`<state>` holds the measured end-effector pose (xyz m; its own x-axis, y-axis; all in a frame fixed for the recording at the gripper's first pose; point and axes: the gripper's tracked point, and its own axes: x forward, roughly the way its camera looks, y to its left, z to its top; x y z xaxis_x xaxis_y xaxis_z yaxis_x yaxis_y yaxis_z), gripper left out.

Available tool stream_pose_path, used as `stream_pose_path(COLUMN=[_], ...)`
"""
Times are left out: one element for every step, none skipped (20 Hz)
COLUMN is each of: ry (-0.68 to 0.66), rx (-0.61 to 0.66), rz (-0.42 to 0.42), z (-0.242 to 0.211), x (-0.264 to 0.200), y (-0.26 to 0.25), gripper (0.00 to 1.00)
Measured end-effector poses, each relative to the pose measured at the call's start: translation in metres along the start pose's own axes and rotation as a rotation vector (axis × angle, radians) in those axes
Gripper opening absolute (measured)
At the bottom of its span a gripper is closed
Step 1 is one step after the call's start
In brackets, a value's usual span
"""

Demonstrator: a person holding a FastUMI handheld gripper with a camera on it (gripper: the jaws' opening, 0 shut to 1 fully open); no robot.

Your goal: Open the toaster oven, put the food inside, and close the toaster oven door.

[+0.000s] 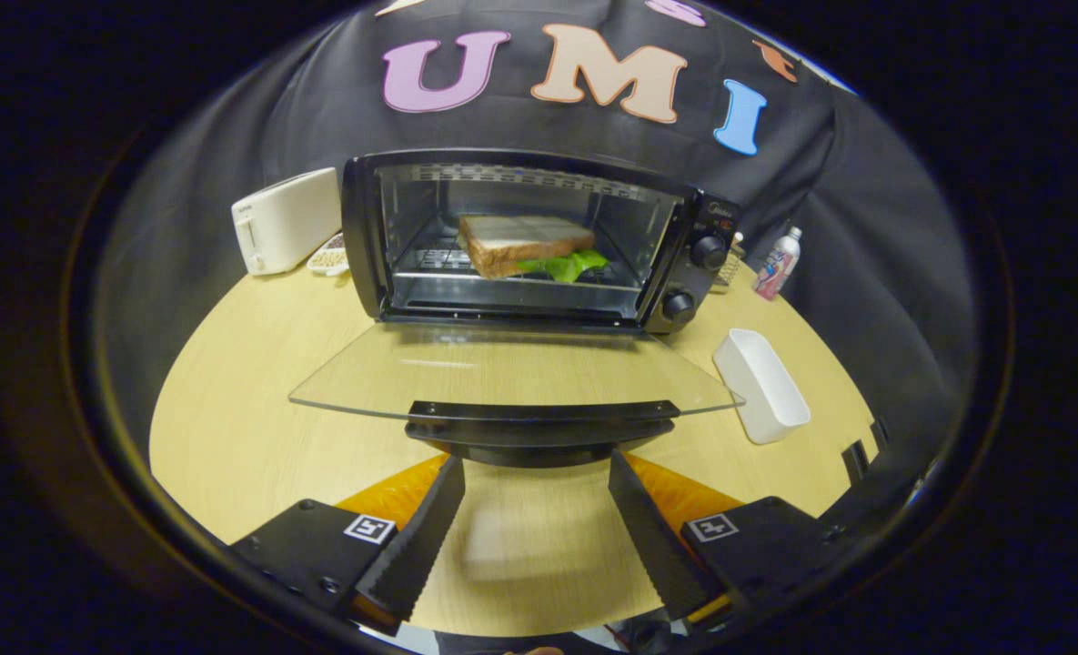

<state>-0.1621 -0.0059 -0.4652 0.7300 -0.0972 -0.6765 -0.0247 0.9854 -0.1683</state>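
Hovering low over the table (229,409), the claw (534,509) stands wide and holds nothing, its 2 fingers (420,537) spread just short of the door handle (539,428). The toaster oven (539,241) sits at 12 o'clock from the claw, its mouth facing straight back toward it. Its glass door (511,368) is dropped flat, hinged at the oven's lower front edge and reaching toward the fingers, with the handle bar along the near edge. The door's long axis runs from 9 to 3 o'clock, as does the handle's.

The sandwich (520,244) already lies on the rack inside, a bread slice on top with a green leaf poking out at the front right. That leaves, by the look of it, only the closing.

The door is stiff and likely light, but it is glass, so it should be fragile at the edges and slippery on its face. The handle bar is the sound place to take hold or push from beneath, near its middle, so the door swings up evenly.

A white toaster (284,221) stands at 10 o'clock, a white tray (761,387) at 2 o'clock, and a small bottle (777,264) beyond it.
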Motion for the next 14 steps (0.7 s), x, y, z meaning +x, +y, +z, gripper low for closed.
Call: stream_pose_path(ry=[-0.006,-0.012,-0.023,-0.031,-0.037,-0.045,-0.055,-0.067,-0.079,-0.092,-0.099,-0.102,-0.107,-0.117], rx=[0.0,0.001,0.002,0.003,0.003,0.0,-0.003,-0.005,-0.005,-0.004,-0.003,-0.001,0.006,0.016], rz=[0.001,0.002,0.002,0.003,0.003,0.001,-0.002,-0.004,-0.007,-0.008,-0.013,-0.015,-0.006,0.0], z=[0.003,0.006,0.009,0.013,0.017,0.021,0.027,0.032,0.038,0.044,0.048,0.052,0.057,0.062], x=[-0.001,-0.002,-0.004,-0.004,-0.006,-0.005,-0.006,-0.008,-0.008,-0.008,-0.007,-0.006,-0.004,0.0], y=[0.0,0.0,-0.001,-0.002,-0.002,-0.003,-0.004,-0.005,-0.006,-0.007,-0.009,-0.011,-0.01,-0.01], gripper=[1.0,1.0,1.0,1.0,1.0,1.0,1.0,1.0,1.0,1.0,1.0,1.0,1.0,1.0])
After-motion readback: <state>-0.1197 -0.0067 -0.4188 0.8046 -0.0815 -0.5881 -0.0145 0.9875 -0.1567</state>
